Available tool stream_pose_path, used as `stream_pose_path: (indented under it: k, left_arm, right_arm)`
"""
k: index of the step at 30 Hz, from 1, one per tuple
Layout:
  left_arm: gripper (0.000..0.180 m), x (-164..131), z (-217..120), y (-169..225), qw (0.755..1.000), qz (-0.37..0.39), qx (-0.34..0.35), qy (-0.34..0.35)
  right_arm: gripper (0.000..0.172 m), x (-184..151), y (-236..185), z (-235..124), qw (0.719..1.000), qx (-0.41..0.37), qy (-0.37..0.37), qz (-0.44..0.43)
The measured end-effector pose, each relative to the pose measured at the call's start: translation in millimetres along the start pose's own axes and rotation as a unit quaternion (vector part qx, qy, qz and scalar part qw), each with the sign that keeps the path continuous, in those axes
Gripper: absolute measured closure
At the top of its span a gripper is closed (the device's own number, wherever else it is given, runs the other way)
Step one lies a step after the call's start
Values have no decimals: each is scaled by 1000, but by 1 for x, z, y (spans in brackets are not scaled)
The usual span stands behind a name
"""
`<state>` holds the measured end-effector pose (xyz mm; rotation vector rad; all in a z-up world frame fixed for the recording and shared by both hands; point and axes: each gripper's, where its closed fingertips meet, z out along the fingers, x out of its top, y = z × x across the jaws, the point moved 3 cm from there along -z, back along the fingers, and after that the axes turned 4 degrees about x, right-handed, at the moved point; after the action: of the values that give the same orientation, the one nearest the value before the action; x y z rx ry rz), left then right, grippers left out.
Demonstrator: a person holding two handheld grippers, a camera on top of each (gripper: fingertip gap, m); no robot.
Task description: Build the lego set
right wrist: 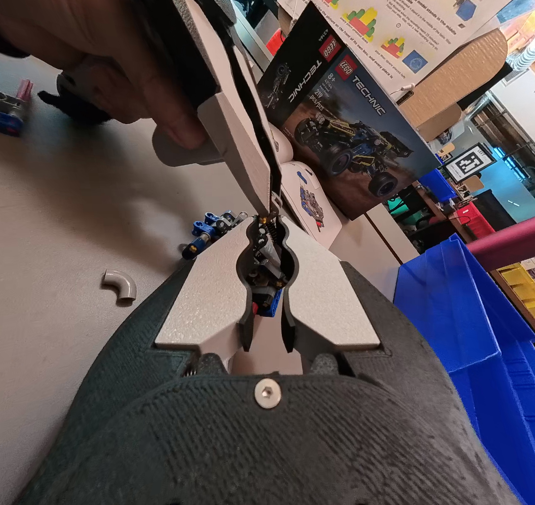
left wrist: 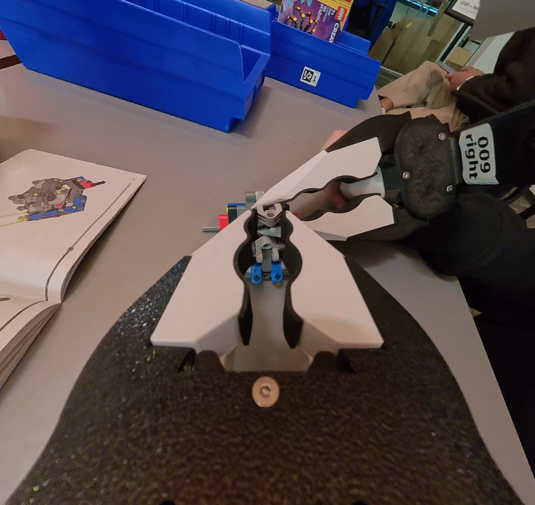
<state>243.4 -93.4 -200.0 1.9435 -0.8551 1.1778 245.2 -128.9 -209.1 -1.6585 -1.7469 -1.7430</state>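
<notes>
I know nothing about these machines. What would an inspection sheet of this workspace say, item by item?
Surface: grey table, mostly bare.
Job's things: small grey, blue and red brick model; open instruction booklet at left.
Clutter: loose grey elbow piece; another small brick build farther off.
Grippers: left tool closed on the model's grey end; right tool closed on the same model by its black spring part, tips of both tools almost meeting.
Cables: nothing seen.
Surroundings: blue bins, purple toy box in one, dark car-picture box, printed sheet, a seated person.
</notes>
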Motion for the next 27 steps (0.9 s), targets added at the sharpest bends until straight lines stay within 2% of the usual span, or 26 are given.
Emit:
stream_pose_path:
  k: [3,6,8,15,22,27]
  left_arm:
    - [167,1,-1,2,1000,5,-9,8]
    - [152,0,-2,6,1000,27,3,7]
    - [153,-1,-3,6,999,33,18,5]
    - [168,-1,-3,3,999,-23,36,8]
    - [168,-2,-7,4,998,56,9,2]
    - [168,-2,-10,3,994,107,-18,4]
  right_arm:
    - [164,1,0,-1,1000,-2,1,-3]
    - [165,1,1,-1,1000,-6,-1,-2]
    - [164,0,0,-1,1000,-4,-4,-5]
    - [164,1,-2,0,1000,-1,-5,-8]
    - [157,2,-2,-2,1000,7,19,-18]
    - [160,5,-5,-1,999,23,25,-19]
